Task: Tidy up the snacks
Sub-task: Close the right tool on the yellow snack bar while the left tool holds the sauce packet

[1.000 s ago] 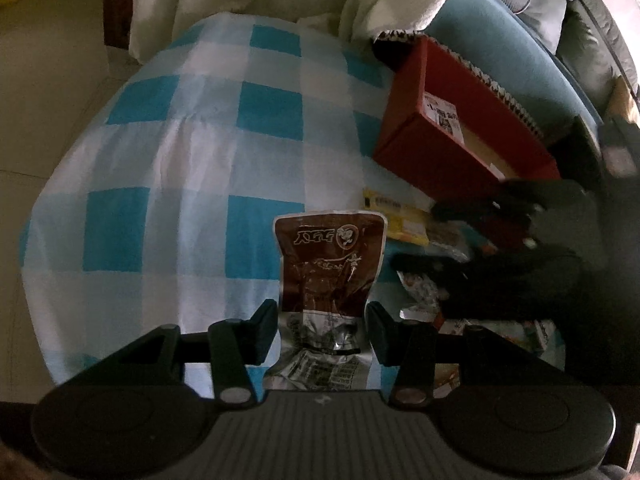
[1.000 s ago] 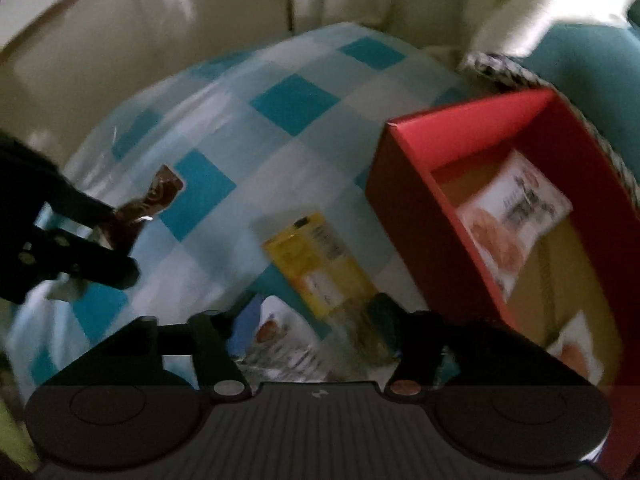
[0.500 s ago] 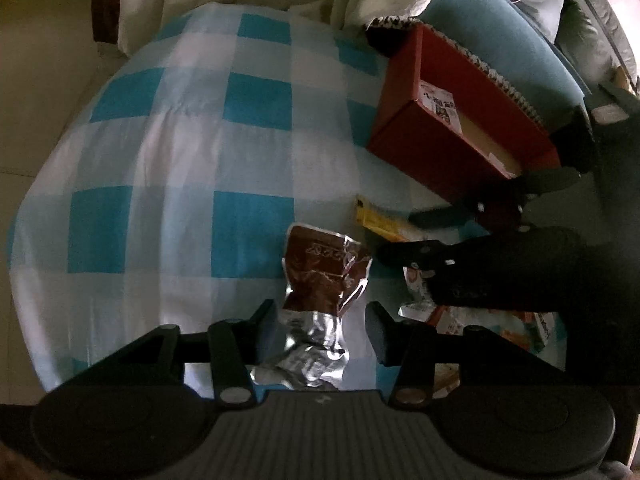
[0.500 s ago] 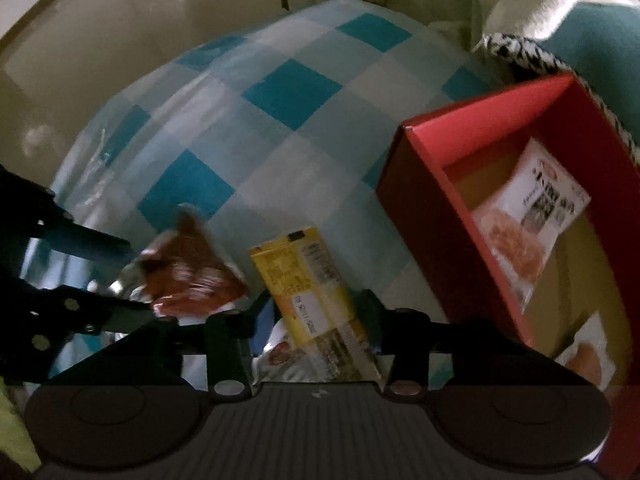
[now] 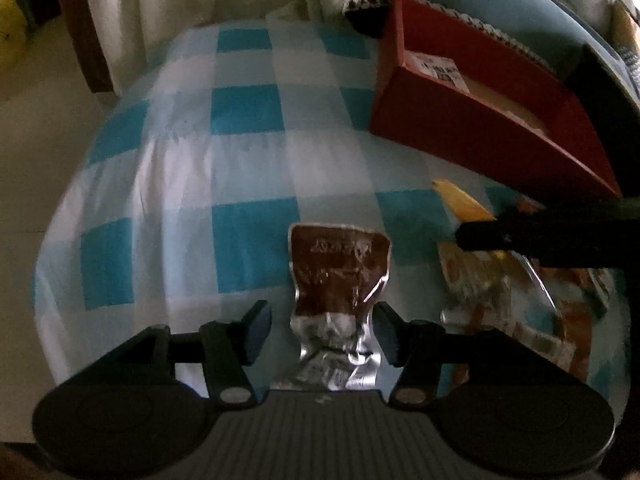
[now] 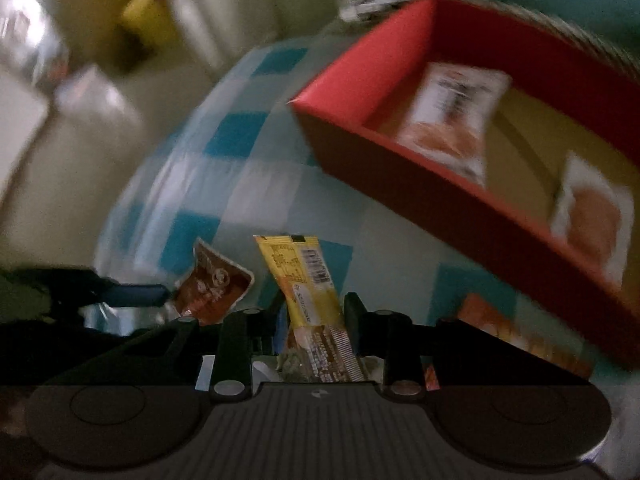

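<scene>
A brown snack packet (image 5: 340, 264) lies on the blue-and-white checked cloth (image 5: 240, 160), its crumpled silver end between the fingers of my left gripper (image 5: 322, 320). The jaws are opening, and a gap shows between the left pad and the packet. My right gripper (image 6: 314, 314) is closing on a yellow snack packet (image 6: 304, 276), which stands up between its pads. In the left wrist view that yellow packet (image 5: 460, 200) pokes out past the right gripper's dark fingers (image 5: 520, 232). The red box (image 6: 440, 200) holds two white packets (image 6: 452, 116).
The red box (image 5: 480, 128) sits at the cloth's far right, against a teal cushion. More loose snack packets (image 5: 520, 320) lie on the cloth to the right, one of them orange (image 6: 500, 332). White drapery hangs behind the table, and pale floor lies to the left.
The left jaws have widened off the brown packet, which now lies flatter on the cloth. The right jaws have closed around the yellow packet, and the right gripper has rolled and shifted.
</scene>
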A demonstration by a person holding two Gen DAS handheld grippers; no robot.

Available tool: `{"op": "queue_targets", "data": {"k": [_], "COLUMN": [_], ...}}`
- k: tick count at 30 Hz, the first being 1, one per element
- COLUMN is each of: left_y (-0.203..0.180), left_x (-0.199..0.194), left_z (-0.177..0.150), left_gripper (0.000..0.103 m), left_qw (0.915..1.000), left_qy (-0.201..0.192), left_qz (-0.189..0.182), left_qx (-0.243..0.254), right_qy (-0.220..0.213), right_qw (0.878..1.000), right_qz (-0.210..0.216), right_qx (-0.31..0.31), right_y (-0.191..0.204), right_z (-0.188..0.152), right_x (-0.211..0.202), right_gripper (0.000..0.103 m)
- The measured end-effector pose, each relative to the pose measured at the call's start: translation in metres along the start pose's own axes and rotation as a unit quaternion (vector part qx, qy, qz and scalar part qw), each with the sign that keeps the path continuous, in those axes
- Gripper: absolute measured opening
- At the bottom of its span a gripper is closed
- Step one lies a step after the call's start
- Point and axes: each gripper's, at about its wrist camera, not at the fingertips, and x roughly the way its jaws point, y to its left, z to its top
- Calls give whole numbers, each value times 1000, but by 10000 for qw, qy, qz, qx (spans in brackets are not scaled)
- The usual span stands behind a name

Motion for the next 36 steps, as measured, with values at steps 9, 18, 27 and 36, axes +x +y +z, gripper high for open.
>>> {"op": "queue_targets", "data": {"k": [9, 18, 27, 36], "left_y": [-8, -10, -2, -9], "left_x": [-3, -18, -33, -40], "left_z": [-4, -2, 9, 21], "left_gripper": [29, 27, 25, 25], "left_qw": [9999, 9988, 9943, 9876], "left_qy": [-111, -348, -538, -569], "left_qz": [55, -207, -685, -1217], "left_qx": [-102, -286, -615, -814], "right_qy": [-728, -879, -1066, -1438], "right_qw": [9882, 9851, 9818, 9703], "right_qz": [815, 776, 909, 1206], "right_qx": [1070, 1262, 1280, 1524], "right_y": [-27, -31, -26, -39], "right_z": [-21, -31, -27, -21], "right_x": [-39, -45, -49, -67], "right_gripper": [31, 28, 27, 28]}}
